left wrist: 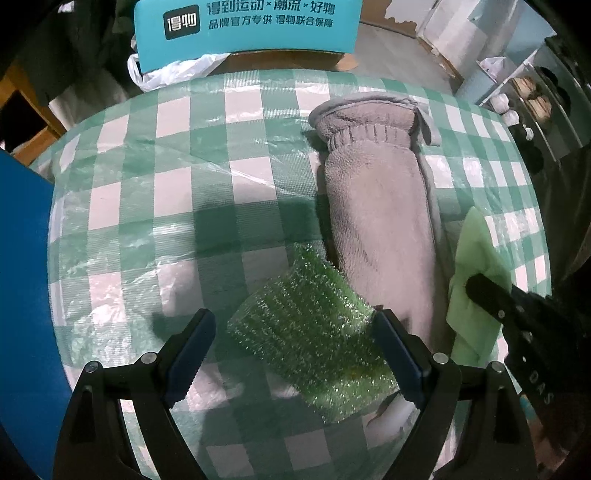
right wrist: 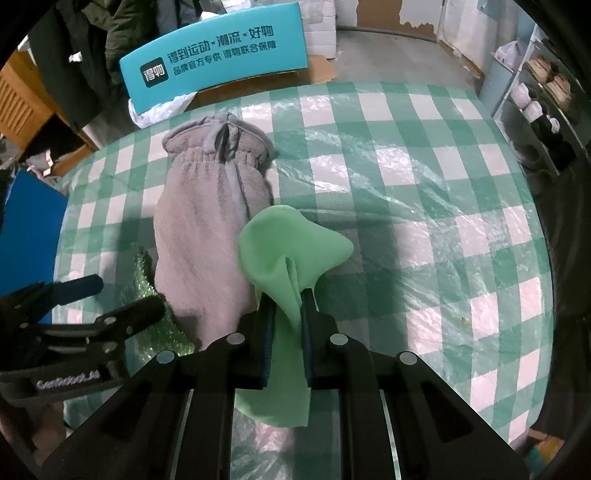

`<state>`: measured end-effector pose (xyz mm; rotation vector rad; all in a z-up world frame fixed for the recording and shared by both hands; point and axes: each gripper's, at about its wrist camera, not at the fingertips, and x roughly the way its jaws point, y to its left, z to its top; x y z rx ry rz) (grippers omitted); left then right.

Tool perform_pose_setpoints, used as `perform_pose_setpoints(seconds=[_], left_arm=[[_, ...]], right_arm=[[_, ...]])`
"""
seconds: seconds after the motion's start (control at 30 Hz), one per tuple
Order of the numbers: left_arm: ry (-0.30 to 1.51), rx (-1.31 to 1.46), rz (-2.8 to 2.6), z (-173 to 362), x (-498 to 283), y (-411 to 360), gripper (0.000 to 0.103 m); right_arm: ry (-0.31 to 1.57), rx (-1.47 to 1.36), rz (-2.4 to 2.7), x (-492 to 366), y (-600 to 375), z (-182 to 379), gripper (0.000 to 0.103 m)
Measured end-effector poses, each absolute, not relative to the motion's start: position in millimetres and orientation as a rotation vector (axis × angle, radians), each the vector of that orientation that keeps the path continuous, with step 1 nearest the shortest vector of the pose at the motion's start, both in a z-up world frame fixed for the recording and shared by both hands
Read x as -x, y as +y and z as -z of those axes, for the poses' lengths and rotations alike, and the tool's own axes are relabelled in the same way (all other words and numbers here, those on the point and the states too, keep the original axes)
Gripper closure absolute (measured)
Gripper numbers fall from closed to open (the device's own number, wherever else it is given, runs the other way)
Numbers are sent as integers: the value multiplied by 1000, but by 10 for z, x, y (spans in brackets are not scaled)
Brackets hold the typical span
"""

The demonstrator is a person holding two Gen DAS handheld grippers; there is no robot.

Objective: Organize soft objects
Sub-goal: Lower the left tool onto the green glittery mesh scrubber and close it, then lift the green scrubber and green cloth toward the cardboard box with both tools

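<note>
A sparkly green scrub sponge lies on the green-checked table between the fingers of my left gripper, which is open around it. A grey plush mitt lies lengthwise just right of the sponge; it also shows in the right wrist view. My right gripper is shut on a light green cloth and holds it above the table beside the mitt. That cloth and the right gripper appear at the right in the left wrist view. The sponge and left gripper show at the left in the right wrist view.
The table wears a green-and-white checked cloth under clear plastic. A teal sign and a white plastic bag stand beyond the far edge. A blue board is at the left. Shelves with shoes are at the right.
</note>
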<state>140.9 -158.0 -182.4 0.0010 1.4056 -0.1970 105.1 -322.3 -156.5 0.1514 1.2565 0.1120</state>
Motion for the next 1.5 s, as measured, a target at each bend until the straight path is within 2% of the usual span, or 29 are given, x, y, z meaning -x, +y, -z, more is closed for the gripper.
perform_pose_setpoints(seconds=[0.2, 0.27, 0.4, 0.47, 0.53, 0.7, 1.03, 1.5], left_arm=[[1402, 25, 205, 1868, -1435, -1562, 14], [1395, 31, 214, 1869, -1424, -1549, 19], [1404, 66, 266, 1859, -1374, -1538, 50], [1400, 64, 286, 1844, -1346, -1554, 59], [1397, 64, 295, 1820, -1311, -1579, 74], [1390, 66, 289, 1779, -1250, -1528, 87], [1363, 48, 265, 1667, -1167, -1338, 93], [1262, -8, 236, 1283, -990, -1180, 94]], right_arm=[[1257, -141, -120, -1034, -3198, 1557, 91], [1259, -141, -119, -1030, -3199, 1559, 91], [1267, -152, -117, -1023, -3218, 1572, 91], [1269, -154, -117, -1027, -3221, 1574, 91], [1270, -154, -118, -1028, -3222, 1574, 91], [1271, -151, -117, -1025, -3217, 1571, 91], [1237, -143, -138, -973, -3160, 1420, 91], [1170, -129, -177, -828, -3055, 1077, 92]])
